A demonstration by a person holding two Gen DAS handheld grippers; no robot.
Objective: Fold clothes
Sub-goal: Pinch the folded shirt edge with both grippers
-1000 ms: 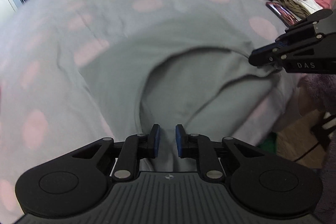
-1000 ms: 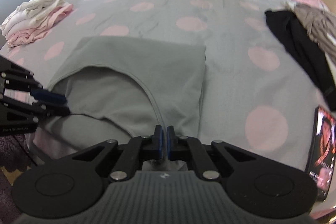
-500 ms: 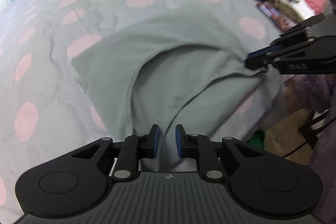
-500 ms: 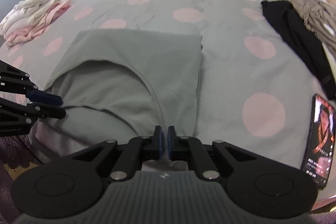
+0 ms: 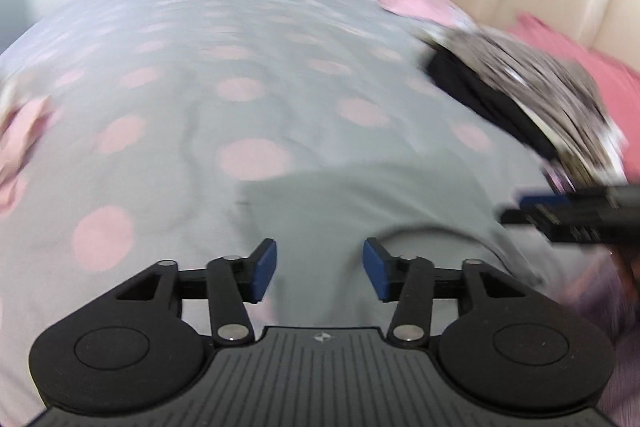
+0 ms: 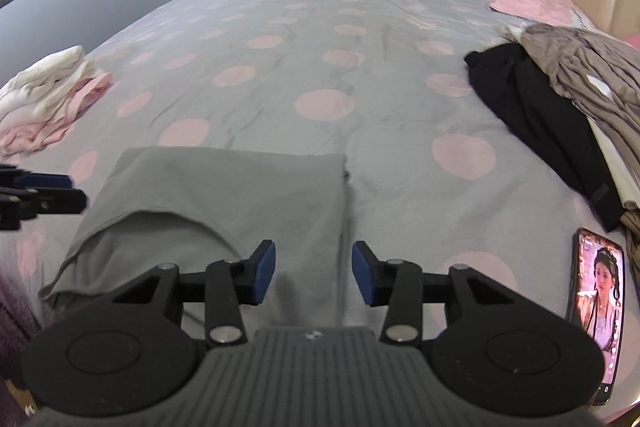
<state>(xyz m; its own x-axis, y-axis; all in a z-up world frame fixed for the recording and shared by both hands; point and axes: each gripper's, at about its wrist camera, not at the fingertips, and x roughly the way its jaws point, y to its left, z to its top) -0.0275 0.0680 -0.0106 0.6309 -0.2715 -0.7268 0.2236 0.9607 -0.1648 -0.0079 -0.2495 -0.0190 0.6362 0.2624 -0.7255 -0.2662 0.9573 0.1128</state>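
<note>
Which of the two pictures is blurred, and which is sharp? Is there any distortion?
Left wrist view: motion blur smears the bedspread and the clothes pile; only the left gripper is sharp. Right wrist view: sharp, the gray garment and the phone read clearly. Both views bend the bed outward, fisheye style.

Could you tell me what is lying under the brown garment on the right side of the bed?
A black garment sticks out from under the brown garment, with a strip of pale fabric between them. Whatever else the heap covers stays hidden.
</note>
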